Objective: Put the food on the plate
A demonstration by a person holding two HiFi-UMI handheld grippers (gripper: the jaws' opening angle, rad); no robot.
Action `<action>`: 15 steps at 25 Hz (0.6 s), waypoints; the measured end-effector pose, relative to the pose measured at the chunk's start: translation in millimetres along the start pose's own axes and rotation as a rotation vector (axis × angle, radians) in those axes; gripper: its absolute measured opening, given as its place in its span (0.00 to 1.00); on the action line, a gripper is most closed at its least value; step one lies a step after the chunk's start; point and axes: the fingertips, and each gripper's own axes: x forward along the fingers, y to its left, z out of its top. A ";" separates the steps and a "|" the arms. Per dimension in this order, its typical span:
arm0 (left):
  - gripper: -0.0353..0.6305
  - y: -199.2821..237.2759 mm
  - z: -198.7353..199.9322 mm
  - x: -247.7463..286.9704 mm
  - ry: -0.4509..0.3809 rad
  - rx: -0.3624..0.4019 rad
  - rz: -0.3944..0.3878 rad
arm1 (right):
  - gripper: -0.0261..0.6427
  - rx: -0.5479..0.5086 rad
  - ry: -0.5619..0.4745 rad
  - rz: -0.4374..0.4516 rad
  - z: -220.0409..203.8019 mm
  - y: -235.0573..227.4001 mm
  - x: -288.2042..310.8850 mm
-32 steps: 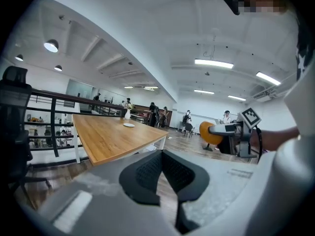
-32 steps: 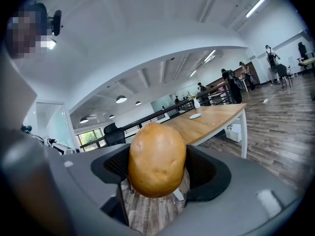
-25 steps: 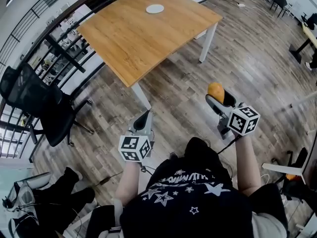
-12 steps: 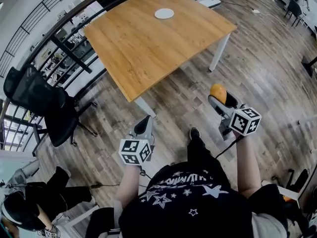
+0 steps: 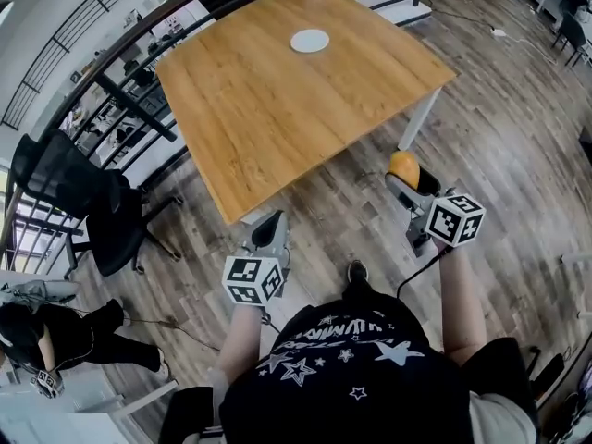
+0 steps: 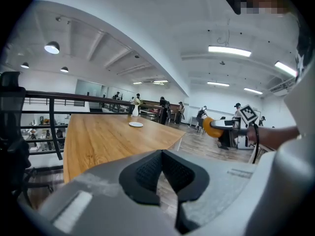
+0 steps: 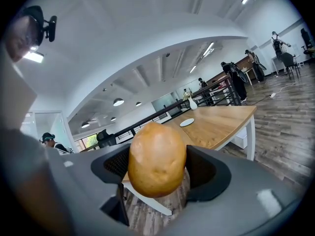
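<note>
1. Since the earlier frames the table (image 5: 277, 91) has come nearer in the head view. Both grippers are now closer to its near edge, with the grip on the potato unchanged.
2. Right gripper (image 5: 408, 179): jaws spread wide and pinching the potato (image 7: 157, 159), one pad on each side. The potato stands upright between them.
3. The potato is over the wood floor (image 5: 518, 137), off the table's near right side, not yet above the tabletop.
4. Left gripper (image 6: 162, 170): jaws pressed together at the tips, nothing between them. It sits just off the table's near corner.
5. Plate (image 5: 310, 41): white, on the table toward its far end, well apart from both grippers.
6. Vase (image 6: 135, 109): at the far edge, behind the plate.
7. Black chair (image 5: 74, 192): left of the table, beside the railing (image 5: 83, 58).
</note>
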 end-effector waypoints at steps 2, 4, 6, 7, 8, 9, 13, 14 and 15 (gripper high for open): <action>0.06 1.7 6.1 16.6 -0.001 -0.006 0.016 | 0.56 0.000 0.010 0.009 8.4 -15.7 9.6; 0.06 3.7 10.5 31.5 -0.004 -0.007 0.033 | 0.56 -0.002 0.013 0.020 16.2 -30.6 19.1; 0.06 3.7 15.0 43.7 -0.010 -0.002 0.048 | 0.56 -0.001 0.007 0.036 25.5 -42.8 27.5; 0.06 2.9 17.6 49.0 -0.015 0.000 0.055 | 0.56 -0.001 0.003 0.045 30.6 -47.8 31.1; 0.06 1.7 20.2 54.1 -0.020 -0.002 0.062 | 0.56 -0.002 0.001 0.053 35.3 -52.3 34.4; 0.06 0.3 22.7 58.8 -0.025 -0.006 0.069 | 0.56 -0.003 0.003 0.061 39.2 -56.2 37.7; 0.06 -4.9 30.2 70.0 -0.024 -0.026 0.078 | 0.56 0.003 0.032 0.083 41.1 -63.1 55.7; 0.06 -5.0 31.3 71.1 -0.020 -0.025 0.077 | 0.56 0.006 0.041 0.088 39.6 -63.0 60.2; 0.06 -3.4 31.9 72.5 -0.016 -0.024 0.078 | 0.56 0.009 0.048 0.091 38.7 -63.4 64.5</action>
